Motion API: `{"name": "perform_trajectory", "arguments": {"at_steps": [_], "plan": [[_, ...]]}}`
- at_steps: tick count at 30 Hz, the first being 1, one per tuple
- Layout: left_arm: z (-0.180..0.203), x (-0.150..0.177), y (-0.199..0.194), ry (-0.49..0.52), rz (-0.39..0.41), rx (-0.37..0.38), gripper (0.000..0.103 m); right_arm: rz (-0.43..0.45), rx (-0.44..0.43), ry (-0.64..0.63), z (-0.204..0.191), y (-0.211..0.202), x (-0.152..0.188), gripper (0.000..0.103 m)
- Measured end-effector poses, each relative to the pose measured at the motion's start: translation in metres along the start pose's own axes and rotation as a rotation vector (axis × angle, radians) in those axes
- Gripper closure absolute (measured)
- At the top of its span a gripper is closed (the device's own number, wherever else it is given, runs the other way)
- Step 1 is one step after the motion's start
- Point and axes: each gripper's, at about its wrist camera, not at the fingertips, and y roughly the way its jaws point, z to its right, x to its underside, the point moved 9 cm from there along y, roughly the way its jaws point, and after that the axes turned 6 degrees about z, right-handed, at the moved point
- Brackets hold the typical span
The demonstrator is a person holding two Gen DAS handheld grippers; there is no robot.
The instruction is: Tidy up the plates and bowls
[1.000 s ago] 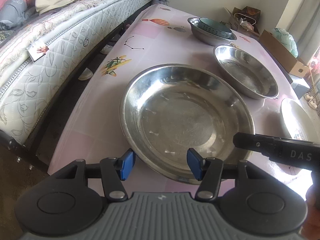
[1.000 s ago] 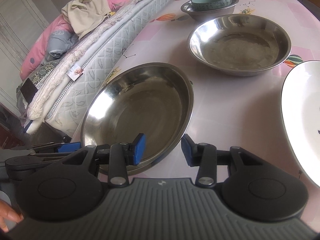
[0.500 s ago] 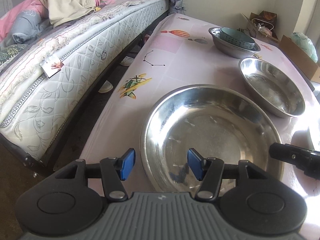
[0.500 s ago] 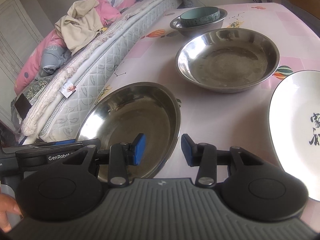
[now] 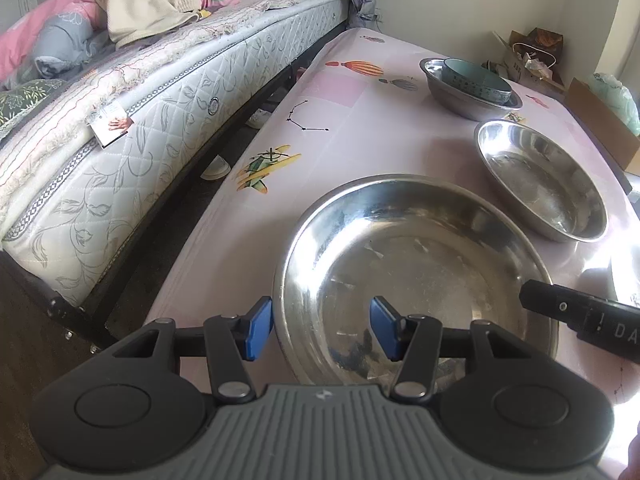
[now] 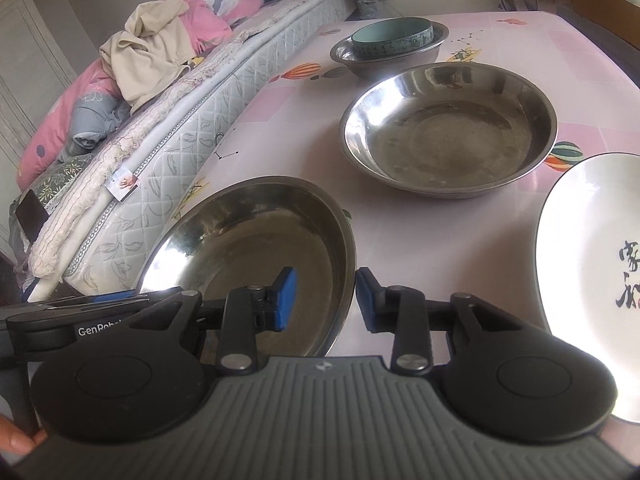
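Steel rim sat between each claw's blue pads: the left claw [image 5: 321, 328] and right claw [image 6: 325, 297] had just been closing on opposite edges of the near bowl [image 5: 416, 264], neither yet pressing. It lay at the worktop's [image 6: 400, 216] near edge. Light, stiff and slippery, it probably wants firm rim grips.

L gripper [image 5: 320, 328] fingers closing astride big steel bowl [image 5: 416, 272] rim, pink table [image 5: 328, 92], mattress [image 5: 132, 128] alongside
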Motion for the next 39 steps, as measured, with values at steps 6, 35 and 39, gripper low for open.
{"name": "perform_trajectory", "arguments": {"at_steps": [6, 35, 39], "plan": [[-0.001, 0.008, -0.009, -0.037, -0.015, 0.025, 0.049, -0.016, -0.004, 0.013, 0.003, -0.006, 0.004, 0.071], [-0.003, 0.014, -0.015, -0.069, -0.023, 0.064, 0.049, -0.021, 0.002, 0.002, 0.004, -0.009, 0.009, 0.070], [-0.003, 0.011, -0.012, -0.058, -0.013, 0.054, 0.049, -0.016, 0.014, 0.006, 0.007, -0.007, 0.009, 0.070]]}}
